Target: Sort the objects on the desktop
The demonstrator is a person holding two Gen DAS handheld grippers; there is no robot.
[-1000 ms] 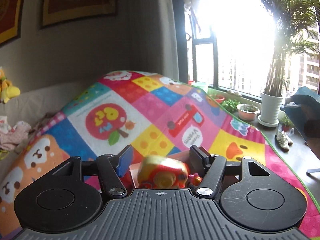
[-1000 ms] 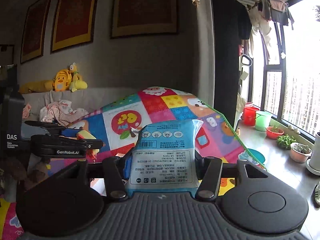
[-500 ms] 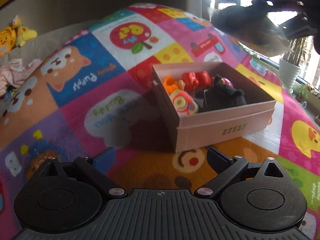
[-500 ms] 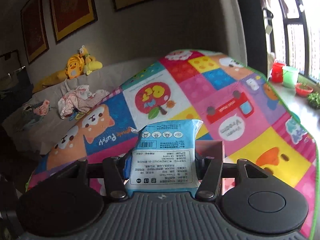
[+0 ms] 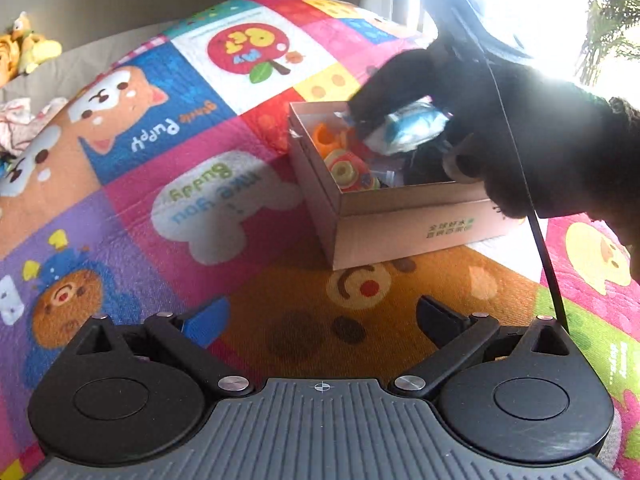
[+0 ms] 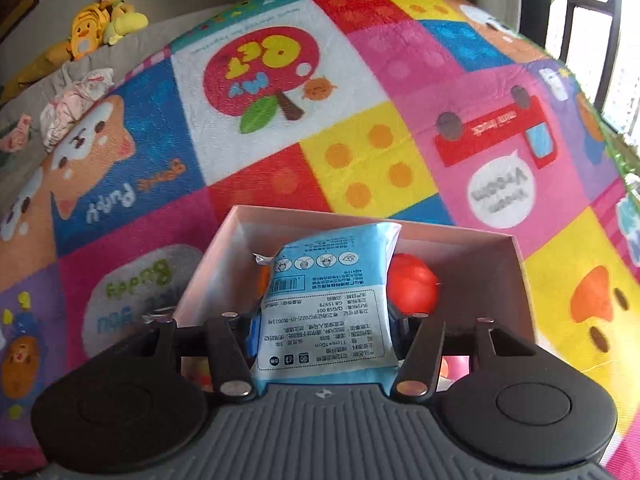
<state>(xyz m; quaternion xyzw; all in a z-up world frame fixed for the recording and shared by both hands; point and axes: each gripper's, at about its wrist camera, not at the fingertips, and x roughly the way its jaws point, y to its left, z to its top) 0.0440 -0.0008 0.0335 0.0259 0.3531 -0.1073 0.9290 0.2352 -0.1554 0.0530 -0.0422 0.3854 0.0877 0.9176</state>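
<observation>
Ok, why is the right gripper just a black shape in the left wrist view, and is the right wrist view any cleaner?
Left wrist view: the window glare behind it backlights the right gripper into a silhouette; only the blue packet over the box reads. Right wrist view: evenly lit, packet print sharp, play mat edges bowed by fisheye.

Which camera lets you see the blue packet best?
The right wrist view: the blue packet fills the middle, print readable, clamped between the right gripper fingers above the pink box. The left wrist view shows it small, blurred and partly hidden behind that dark gripper.
</observation>
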